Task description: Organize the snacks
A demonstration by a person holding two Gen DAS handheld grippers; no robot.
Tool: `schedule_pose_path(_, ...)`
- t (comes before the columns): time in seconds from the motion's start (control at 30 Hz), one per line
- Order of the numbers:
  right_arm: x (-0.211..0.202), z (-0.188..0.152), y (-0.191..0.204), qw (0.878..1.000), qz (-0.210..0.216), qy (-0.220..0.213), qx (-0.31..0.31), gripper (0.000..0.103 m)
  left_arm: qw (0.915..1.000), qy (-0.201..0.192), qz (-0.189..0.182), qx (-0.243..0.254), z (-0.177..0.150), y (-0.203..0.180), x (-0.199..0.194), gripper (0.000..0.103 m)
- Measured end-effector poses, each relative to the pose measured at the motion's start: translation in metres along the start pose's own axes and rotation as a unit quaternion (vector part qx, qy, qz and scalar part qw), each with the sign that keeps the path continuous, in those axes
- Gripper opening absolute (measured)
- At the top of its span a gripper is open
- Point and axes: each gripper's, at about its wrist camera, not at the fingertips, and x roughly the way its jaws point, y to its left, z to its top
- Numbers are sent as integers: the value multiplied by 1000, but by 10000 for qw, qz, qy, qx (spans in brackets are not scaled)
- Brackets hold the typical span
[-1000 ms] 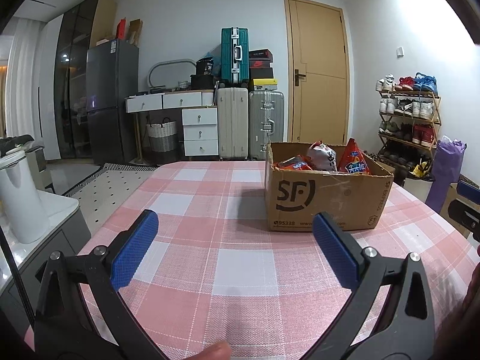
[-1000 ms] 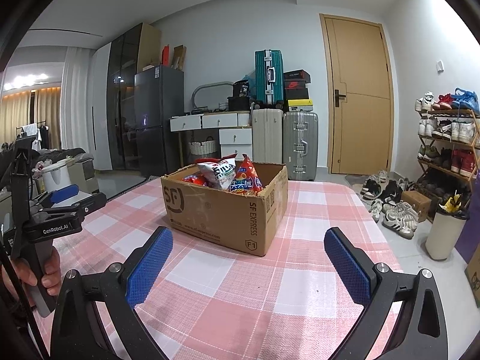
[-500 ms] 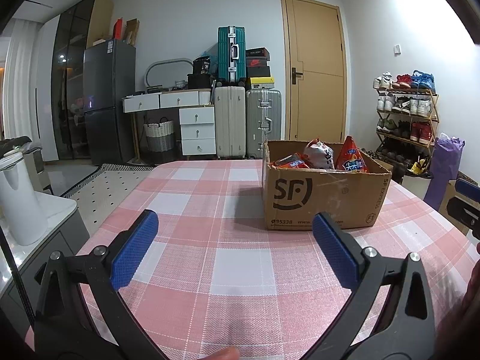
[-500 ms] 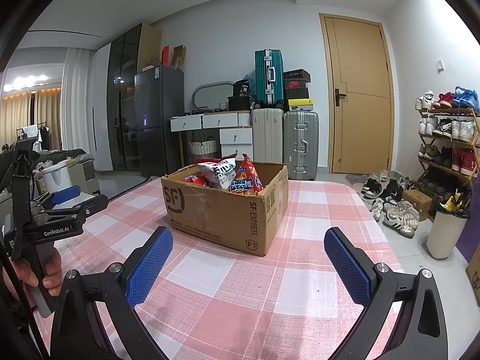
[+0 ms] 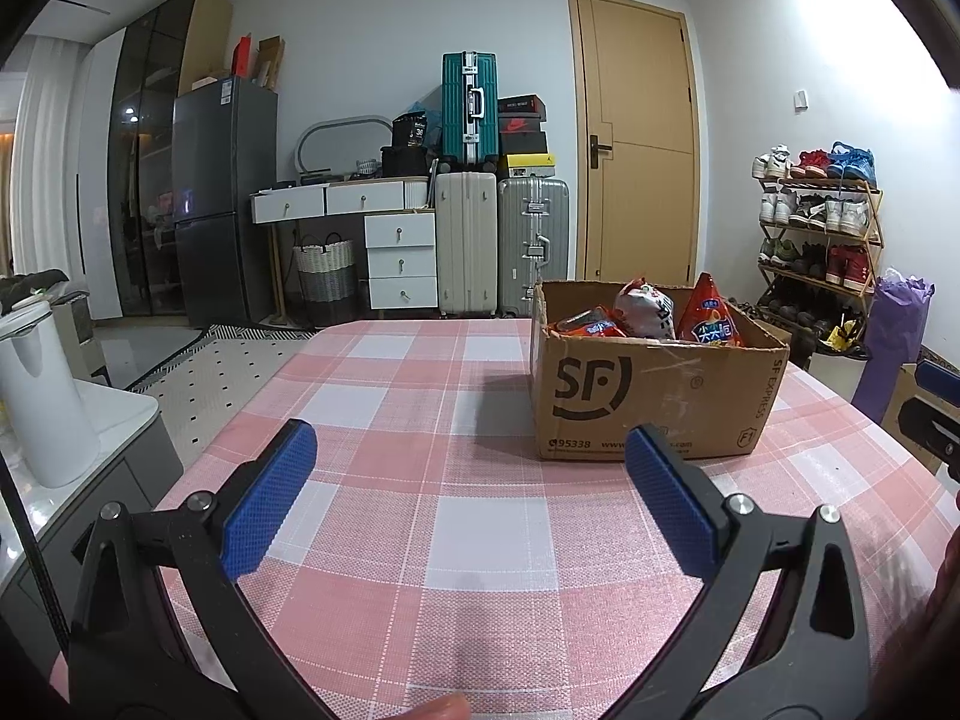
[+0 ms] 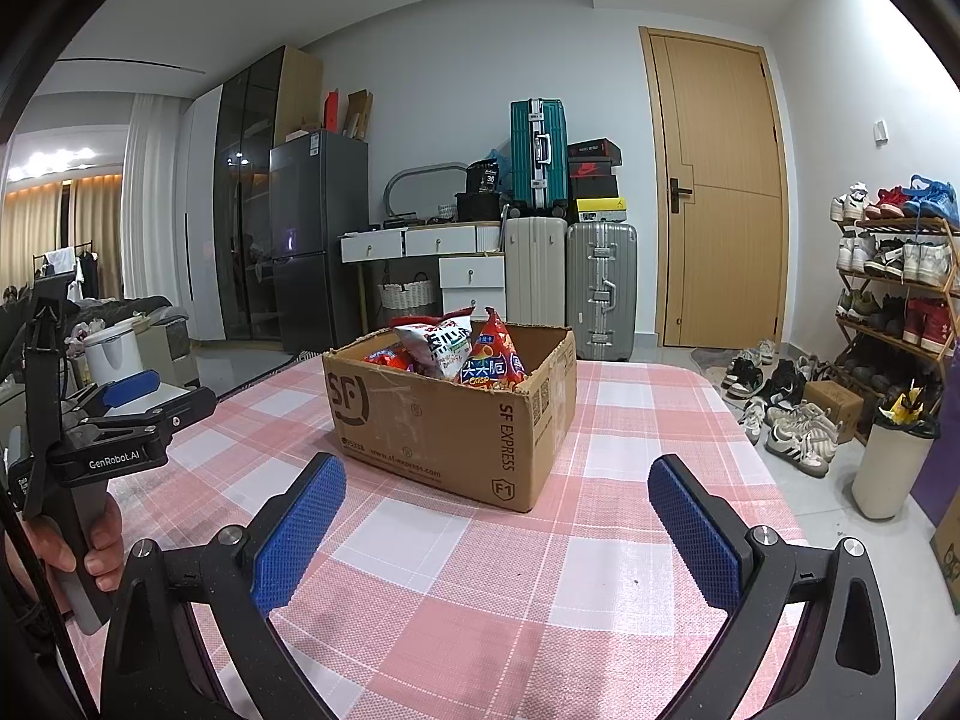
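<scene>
A brown SF cardboard box [image 5: 654, 396] [image 6: 444, 420] stands on the pink checked tablecloth, holding several snack bags: a white bag [image 5: 645, 309] [image 6: 441, 345], a red triangular bag [image 5: 711, 315] [image 6: 492, 354] and an orange-red bag [image 5: 585, 324] [image 6: 387, 357]. My left gripper [image 5: 468, 450] is open over the cloth, short of the box and to its left. My right gripper [image 6: 498, 480] is open too, nothing between its blue pads, with the box just beyond it. The left gripper [image 6: 129, 402] also shows at the left edge of the right wrist view, held in a hand.
The table's round edge [image 5: 240, 414] drops to a tiled floor on the left. A white counter with an appliance [image 5: 42, 396] stands left. Suitcases [image 5: 468, 240], drawers, a fridge and a door line the back wall. A shoe rack [image 6: 894, 288] and bin [image 6: 894, 456] stand right.
The left wrist view has drifted slightly, so the box sits a little more to the left in it. Both grippers stay open; the snacks have not moved.
</scene>
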Motion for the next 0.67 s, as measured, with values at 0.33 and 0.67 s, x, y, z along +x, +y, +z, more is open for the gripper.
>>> schedule_pose_path(0.33,0,0,0,10000,-7,0,-5,103,10000,14,-31,9,-2,-1,1,103)
schedule_pose_path(0.67,0,0,0,10000,-5,0,-4,103,9999,-23,-97,29,-2,-1,1,103)
